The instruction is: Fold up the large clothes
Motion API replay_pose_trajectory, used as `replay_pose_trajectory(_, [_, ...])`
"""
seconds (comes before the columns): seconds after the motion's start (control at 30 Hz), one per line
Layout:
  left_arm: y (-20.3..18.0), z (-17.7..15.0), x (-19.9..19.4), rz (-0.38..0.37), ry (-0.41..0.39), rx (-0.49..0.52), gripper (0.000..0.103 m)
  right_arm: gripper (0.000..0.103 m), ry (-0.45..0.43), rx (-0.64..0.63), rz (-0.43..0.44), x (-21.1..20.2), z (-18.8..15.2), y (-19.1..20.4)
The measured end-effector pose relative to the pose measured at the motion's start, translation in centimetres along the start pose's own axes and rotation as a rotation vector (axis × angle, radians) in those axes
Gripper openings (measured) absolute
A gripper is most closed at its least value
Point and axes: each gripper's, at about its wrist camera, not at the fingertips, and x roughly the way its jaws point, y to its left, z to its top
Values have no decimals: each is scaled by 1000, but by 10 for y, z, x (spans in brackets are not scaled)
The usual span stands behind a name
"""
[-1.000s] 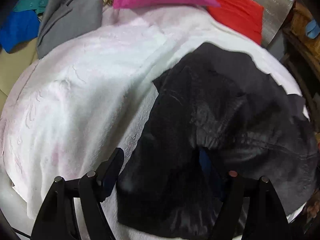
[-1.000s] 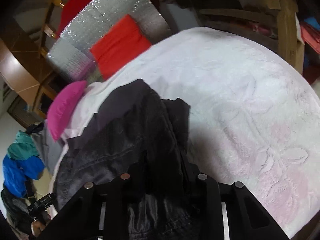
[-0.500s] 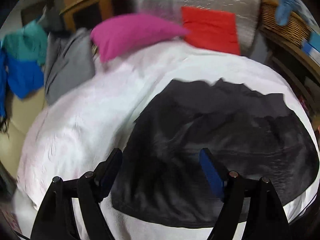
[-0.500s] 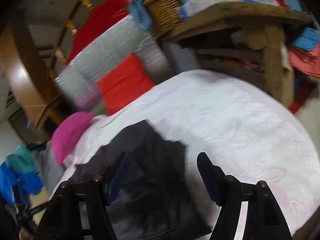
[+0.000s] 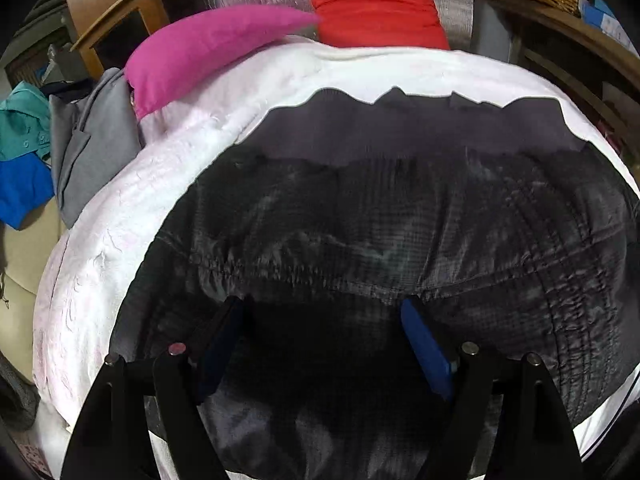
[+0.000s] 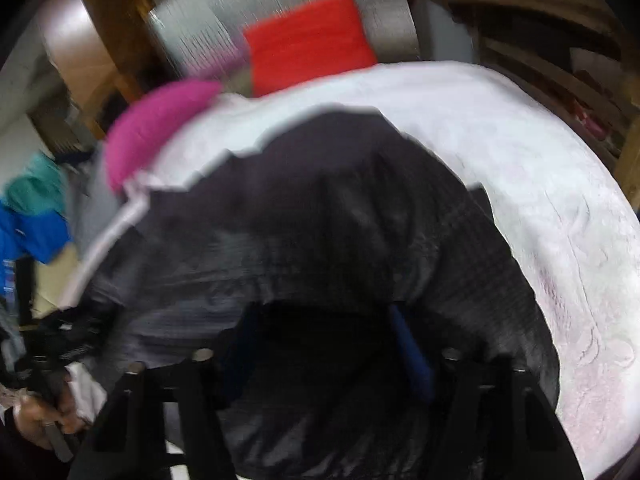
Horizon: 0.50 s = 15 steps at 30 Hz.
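While the black quilted jacket (image 5: pixel 360 208) lay spread across the white embossed bedspread (image 5: pixel 132 208), both tongs hung low over its near part. The left gripper (image 5: pixel 322 332) stood released, its blue pads (image 5: pixel 424 352) wide apart with dark cloth below them but nothing pinched. The right gripper (image 6: pixel 320 344) was closing, its one clear blue pad (image 6: pixel 410 348) over shadowed fabric; the blur left it impossible to tell whether cloth was caught between the jaws. A hand (image 6: pixel 44 416) with the other tool's handle showed at the lower left of the right wrist view.

To fold well from here, each gripper would probably need a firm bite on a near corner or hem, taking every layer, then a level, matched carry toward the far grey-lined edge (image 5: pixel 400 120) so the slippery shell would not skew. Beyond lay the magenta pillow (image 5: pixel 208 44), the red cushion (image 5: pixel 376 8) and a grey garment (image 5: pixel 96 144) at the left.
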Motion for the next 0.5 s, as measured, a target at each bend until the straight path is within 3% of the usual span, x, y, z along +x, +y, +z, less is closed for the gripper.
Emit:
replay_pose_trajectory(0.27, [-1,-8,-21,43,-95,25,82,63,-176,-3,126,-41,2,3])
replay_pose_trajectory(0.4, [-2,-10,-29,49,-127,28,82,63,-122,-34,131,-26,3,13])
replay_pose_trajectory(0.5, [-3,-11,-32,53,-138,29,82,61,-13,-43,91,-1,-3,18])
